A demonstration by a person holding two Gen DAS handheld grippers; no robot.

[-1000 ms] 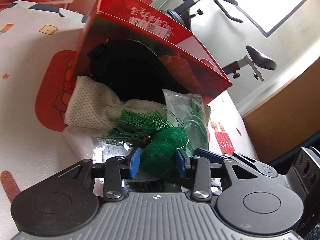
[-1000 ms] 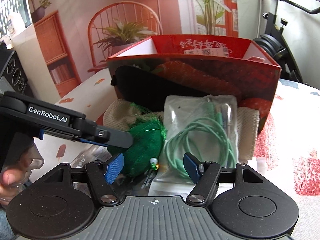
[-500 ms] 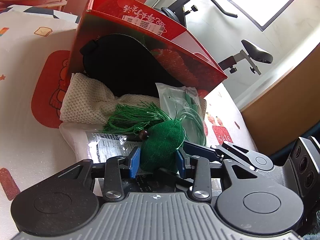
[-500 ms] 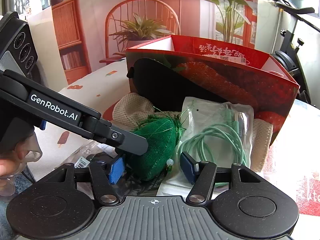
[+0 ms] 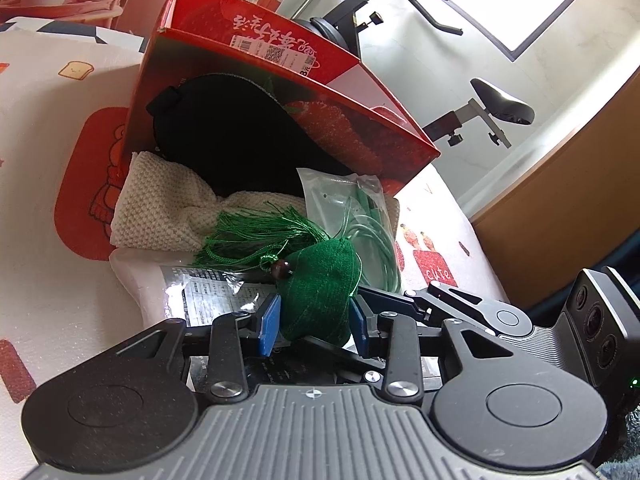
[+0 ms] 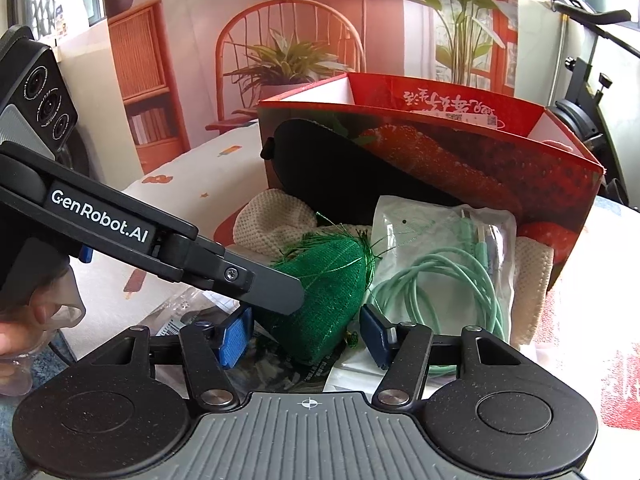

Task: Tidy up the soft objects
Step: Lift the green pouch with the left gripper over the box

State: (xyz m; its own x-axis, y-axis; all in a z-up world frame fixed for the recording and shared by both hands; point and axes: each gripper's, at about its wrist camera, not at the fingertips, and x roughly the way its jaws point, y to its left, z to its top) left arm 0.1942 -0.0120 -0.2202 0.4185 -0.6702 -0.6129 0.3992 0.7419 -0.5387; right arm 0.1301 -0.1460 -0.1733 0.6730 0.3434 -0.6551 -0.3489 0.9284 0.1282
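Observation:
A green cloth pouch point(image 5: 320, 292) with a green tassel point(image 5: 256, 232) and a brown bead sits just above the pile, pinched between the blue pads of my left gripper point(image 5: 314, 322), which is shut on it. In the right wrist view the same pouch point(image 6: 332, 292) lies between the pads of my right gripper point(image 6: 306, 338). Those pads stand close on either side with a sliver of space, not pressing. One finger point(image 6: 264, 288) of the left gripper crosses in from the left onto the pouch.
Behind stands an open red strawberry-print box point(image 5: 360, 128) with a black padded piece point(image 5: 240, 140) leaning on its front. A cream knitted cloth point(image 5: 160, 208), a bagged mint cable point(image 6: 440, 272) and a clear printed packet point(image 5: 208, 292) lie on the cartoon-print tablecloth point(image 5: 60, 240).
The right gripper has drawn in to the pouch and its jaws have narrowed around it. The left gripper keeps its hold, barely shifted.

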